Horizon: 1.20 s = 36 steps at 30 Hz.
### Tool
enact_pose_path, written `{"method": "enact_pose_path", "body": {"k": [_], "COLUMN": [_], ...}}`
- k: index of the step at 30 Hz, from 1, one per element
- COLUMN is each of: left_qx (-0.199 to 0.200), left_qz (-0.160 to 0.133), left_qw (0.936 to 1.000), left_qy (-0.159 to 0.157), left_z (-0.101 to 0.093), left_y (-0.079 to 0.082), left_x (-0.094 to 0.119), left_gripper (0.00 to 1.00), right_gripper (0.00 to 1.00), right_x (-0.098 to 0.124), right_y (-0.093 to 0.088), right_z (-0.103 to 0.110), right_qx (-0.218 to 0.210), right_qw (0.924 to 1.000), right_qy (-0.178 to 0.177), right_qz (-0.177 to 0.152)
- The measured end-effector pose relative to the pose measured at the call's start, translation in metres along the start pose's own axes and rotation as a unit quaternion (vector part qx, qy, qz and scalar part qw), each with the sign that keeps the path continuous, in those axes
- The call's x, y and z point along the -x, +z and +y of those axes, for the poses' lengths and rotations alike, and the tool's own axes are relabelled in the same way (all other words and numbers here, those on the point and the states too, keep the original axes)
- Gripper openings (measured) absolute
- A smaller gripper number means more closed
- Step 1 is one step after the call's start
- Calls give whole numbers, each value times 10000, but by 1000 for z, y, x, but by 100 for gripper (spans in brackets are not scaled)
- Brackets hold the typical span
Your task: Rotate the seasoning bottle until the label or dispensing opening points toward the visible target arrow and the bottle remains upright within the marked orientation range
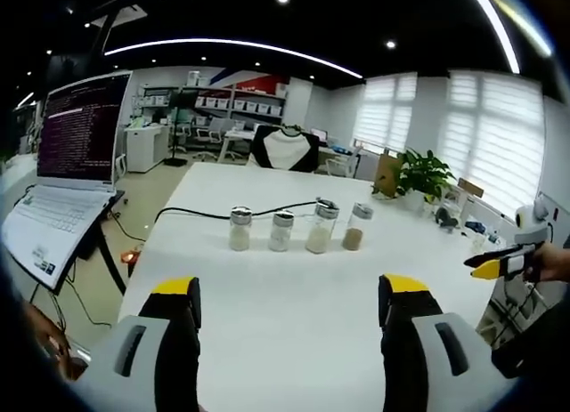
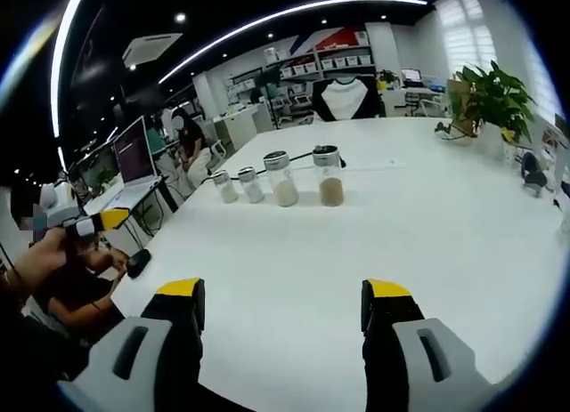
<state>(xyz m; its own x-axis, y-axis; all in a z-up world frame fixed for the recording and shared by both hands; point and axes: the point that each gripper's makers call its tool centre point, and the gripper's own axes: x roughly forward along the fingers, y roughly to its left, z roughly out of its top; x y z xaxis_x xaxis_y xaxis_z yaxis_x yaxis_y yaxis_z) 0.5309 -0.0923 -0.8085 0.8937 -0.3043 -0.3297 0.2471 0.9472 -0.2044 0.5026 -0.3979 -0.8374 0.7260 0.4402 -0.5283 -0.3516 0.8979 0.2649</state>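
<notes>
Several glass seasoning bottles with silver caps stand upright in a row on the white table [image 1: 294, 341]. In the left gripper view the row runs from a pale-filled bottle [image 1: 240, 230] to a brown-filled bottle [image 1: 357, 226]. In the right gripper view the brown-filled bottle [image 2: 329, 176] is the nearest and largest, and beside it stands a pale-filled bottle [image 2: 282, 179]. My left gripper [image 1: 289, 292] is open, well short of the row, with nothing between its jaws. My right gripper [image 2: 283, 292] is open too, also far from the bottles. A hand holds the right gripper [image 1: 499, 265] at the table's right side.
A black cable [image 1: 196, 214] runs behind the bottles. An open laptop [image 1: 71, 163] stands off the table's left edge. A potted plant [image 1: 423, 173] sits at the far right corner, and a chair [image 1: 283, 149] stands at the far end. A small dark object [image 2: 138, 262] lies near the left edge.
</notes>
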Motion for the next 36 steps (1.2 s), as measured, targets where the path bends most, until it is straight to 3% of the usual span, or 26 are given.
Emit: {"method": "enact_pose_path", "body": {"k": [3, 6, 10, 14, 19, 21, 30, 36], "left_qx": [-103, -459, -264, -311, -320, -366, -234, -338], "left_qz": [10, 123, -236, -181, -47, -54, -260, -146], "left_qw": [9999, 9988, 9991, 9993, 9994, 9991, 9993, 9993], "left_qy": [-23, -82, -236, -94, -148, -189, -123, -78], "left_z": [3, 6, 6, 18, 28, 31, 56, 71], "left_y": [2, 2, 17, 17, 15, 19, 48, 51], "left_x": [-2, -5, -11, -17, -32, -43, -107, -139], "left_gripper": [87, 88, 87, 87, 82, 78, 79, 78], "right_gripper": [72, 72, 72, 72, 72, 71, 71, 71], "right_x": [-1, -2, -2, -11, -14, -17, -26, -36], "right_y": [1, 5, 8, 9, 16, 16, 11, 11], "right_z": [-1, -1, -3, -5, -6, -6, -13, -13], "right_qx": [-29, -14, 60, -31, -253, -274, -343, -304], "right_qw": [10000, 10000, 9999, 9997, 9989, 9988, 9984, 9988], "right_qy": [-18, -39, -129, -196, -265, -258, -435, -377], "right_qz": [11, -34, -89, -116, -301, -297, -139, 3]}}
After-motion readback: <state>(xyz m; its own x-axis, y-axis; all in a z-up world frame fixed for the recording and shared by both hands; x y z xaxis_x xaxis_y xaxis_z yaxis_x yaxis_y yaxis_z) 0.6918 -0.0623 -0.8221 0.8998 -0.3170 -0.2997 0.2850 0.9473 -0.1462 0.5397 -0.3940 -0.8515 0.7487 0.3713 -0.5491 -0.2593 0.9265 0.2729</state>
